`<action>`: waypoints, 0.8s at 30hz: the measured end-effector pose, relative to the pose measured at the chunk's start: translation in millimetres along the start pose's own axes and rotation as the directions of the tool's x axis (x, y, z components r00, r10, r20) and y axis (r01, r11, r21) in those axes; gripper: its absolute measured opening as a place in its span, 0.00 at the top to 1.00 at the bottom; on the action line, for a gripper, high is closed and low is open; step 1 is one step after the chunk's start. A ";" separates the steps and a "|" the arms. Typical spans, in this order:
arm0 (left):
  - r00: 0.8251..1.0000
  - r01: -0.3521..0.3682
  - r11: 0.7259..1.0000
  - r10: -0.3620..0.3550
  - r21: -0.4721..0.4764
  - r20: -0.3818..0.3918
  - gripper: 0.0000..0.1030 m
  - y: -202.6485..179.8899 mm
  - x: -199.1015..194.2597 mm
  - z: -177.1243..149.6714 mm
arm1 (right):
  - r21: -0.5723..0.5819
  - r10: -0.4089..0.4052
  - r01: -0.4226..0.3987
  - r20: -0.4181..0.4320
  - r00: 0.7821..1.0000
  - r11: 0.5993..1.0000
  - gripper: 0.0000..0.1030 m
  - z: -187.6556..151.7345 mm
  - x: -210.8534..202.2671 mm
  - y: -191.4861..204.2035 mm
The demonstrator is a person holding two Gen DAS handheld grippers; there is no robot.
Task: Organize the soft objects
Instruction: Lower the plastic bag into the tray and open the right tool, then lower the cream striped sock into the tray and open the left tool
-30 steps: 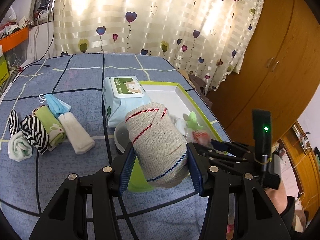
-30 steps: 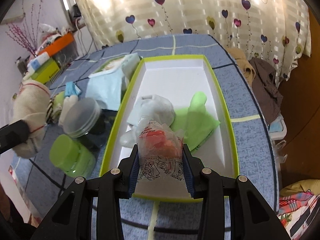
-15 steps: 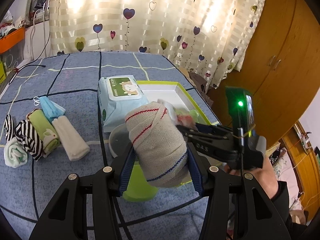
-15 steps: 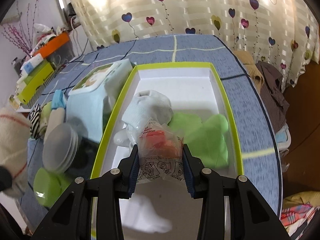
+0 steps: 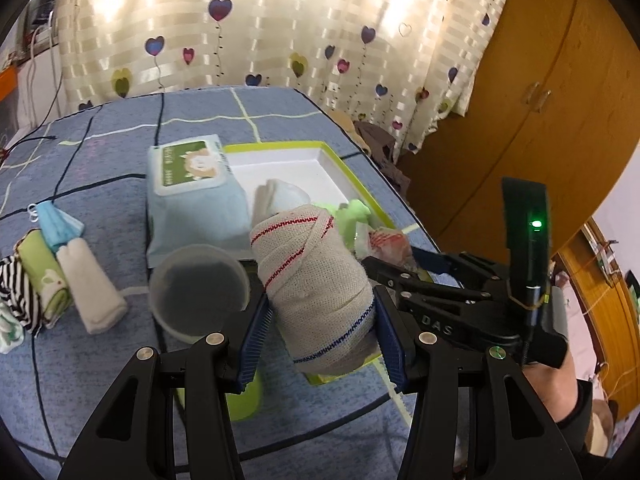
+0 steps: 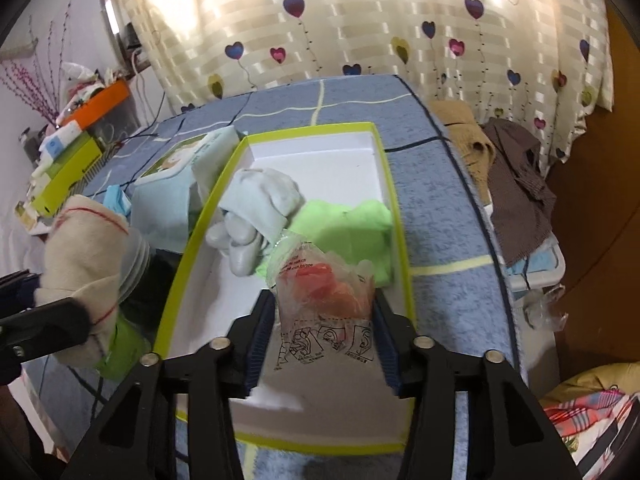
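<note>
— Clamped between the blue pads of the left gripper was a beige bandage roll with red and blue stitched lines, was it not?

— It was. The roll was held tilted, above the near corner of the green-rimmed tray and just beside a round clear lid.

— And the right gripper?

— Its pads were closed on a small clear packet with something red inside and printed drawings on its lower part. The packet was held over the white floor of the tray.

— What was lying in the tray?

— A pale grey cloth bundle and a bright green cloth were seen touching each other near the middle.

— Outside it?

— A pack of wet wipes was set against the tray's left side. Farther left, on the blue checked cover, a row of rolled cloths was laid: a white one, a green one, a black-and-white striped one. A blue face mask was resting just behind them.
</note>
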State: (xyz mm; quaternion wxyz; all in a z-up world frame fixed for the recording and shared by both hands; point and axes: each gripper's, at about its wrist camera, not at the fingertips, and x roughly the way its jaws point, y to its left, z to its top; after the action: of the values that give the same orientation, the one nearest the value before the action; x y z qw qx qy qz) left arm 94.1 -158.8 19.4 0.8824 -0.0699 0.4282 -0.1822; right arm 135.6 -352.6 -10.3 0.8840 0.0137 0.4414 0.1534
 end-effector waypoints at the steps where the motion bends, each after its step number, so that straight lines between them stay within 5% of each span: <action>1: 1.000 0.000 1.000 0.000 0.002 -0.007 0.50 -1.6 3.2 0.9 | 0.001 -0.003 0.003 0.006 1.000 1.000 0.48 -1.3 -2.4 -1.5; 17: 0.995 -0.049 0.998 0.054 0.051 -0.090 0.49 -17.7 53.9 12.7 | 0.029 0.004 -0.006 0.082 0.997 1.000 0.43 -4.4 -33.8 -22.4; 24: 0.996 -0.021 0.998 0.026 0.052 -0.082 0.49 -18.6 54.0 12.3 | 0.037 0.002 -0.005 0.077 0.997 0.999 0.43 -4.9 -33.2 -24.1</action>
State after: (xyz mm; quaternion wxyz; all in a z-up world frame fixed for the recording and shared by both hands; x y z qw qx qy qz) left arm 129.4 -197.0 -7.2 0.8675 -0.0346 0.4603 -0.1855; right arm 119.3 -385.4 8.6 0.8996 0.0367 0.4098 0.1462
